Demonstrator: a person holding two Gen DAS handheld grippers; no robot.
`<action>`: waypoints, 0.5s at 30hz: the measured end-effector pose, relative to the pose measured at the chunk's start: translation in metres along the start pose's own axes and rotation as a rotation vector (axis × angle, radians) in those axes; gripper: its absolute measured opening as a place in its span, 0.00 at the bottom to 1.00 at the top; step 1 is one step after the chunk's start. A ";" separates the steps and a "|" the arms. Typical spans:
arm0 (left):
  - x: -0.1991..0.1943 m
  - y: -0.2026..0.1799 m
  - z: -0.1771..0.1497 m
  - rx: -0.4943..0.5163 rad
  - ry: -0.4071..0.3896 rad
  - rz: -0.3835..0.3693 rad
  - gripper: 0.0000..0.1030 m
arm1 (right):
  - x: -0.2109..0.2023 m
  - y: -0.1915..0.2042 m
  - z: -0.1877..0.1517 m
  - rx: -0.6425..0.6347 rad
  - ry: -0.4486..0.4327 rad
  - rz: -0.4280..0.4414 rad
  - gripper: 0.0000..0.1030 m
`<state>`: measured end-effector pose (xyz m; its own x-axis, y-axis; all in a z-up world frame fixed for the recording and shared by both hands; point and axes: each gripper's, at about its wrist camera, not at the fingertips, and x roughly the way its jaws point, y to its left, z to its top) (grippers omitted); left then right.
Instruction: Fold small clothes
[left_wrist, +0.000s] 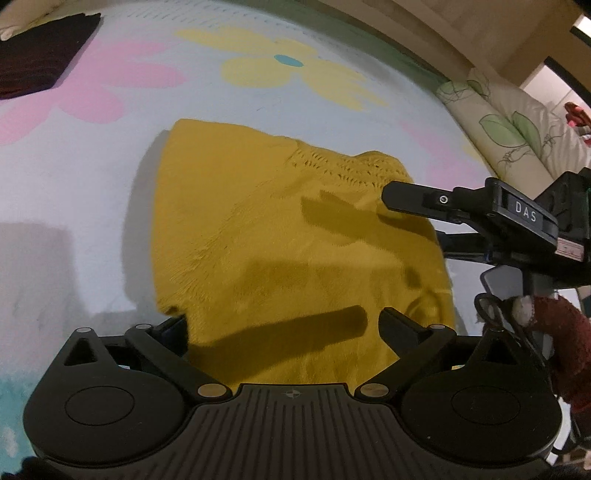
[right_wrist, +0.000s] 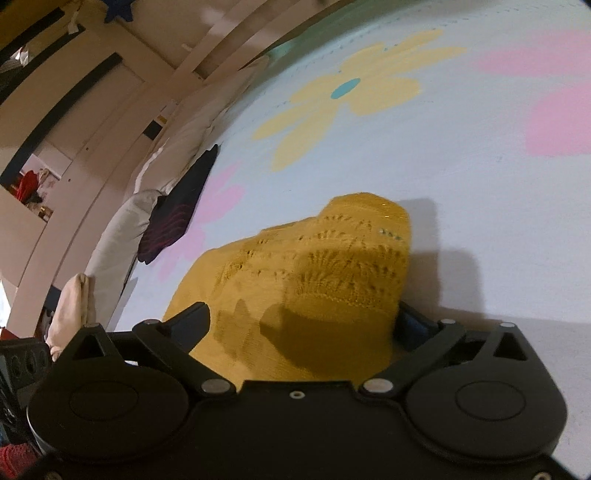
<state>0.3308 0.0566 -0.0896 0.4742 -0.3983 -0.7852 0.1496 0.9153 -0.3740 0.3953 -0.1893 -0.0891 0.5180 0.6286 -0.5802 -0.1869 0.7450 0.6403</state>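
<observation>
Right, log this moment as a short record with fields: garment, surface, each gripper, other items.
garment: yellow knit garment, partly folded, lying on the surface
surface: pale floral bedspread with pink and yellow flowers
left gripper: open, fingers either side of the garment's near edge
right gripper: open, straddling another edge of the garment
other items: dark folded cloth on the bedspread, apart from the garment; pillow beside it
</observation>
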 end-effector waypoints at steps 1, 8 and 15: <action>0.001 0.000 0.001 -0.002 -0.003 -0.001 0.99 | 0.000 0.000 0.000 0.003 -0.004 0.005 1.00; 0.005 -0.005 0.004 -0.004 -0.015 -0.008 0.99 | 0.004 -0.002 0.001 0.020 -0.025 0.031 1.00; -0.003 -0.005 0.009 -0.066 -0.058 0.000 0.24 | 0.003 0.006 0.001 -0.018 -0.012 -0.049 0.46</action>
<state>0.3367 0.0540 -0.0811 0.5237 -0.3923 -0.7562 0.0926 0.9086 -0.4072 0.3970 -0.1830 -0.0863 0.5369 0.5887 -0.6044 -0.1760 0.7787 0.6021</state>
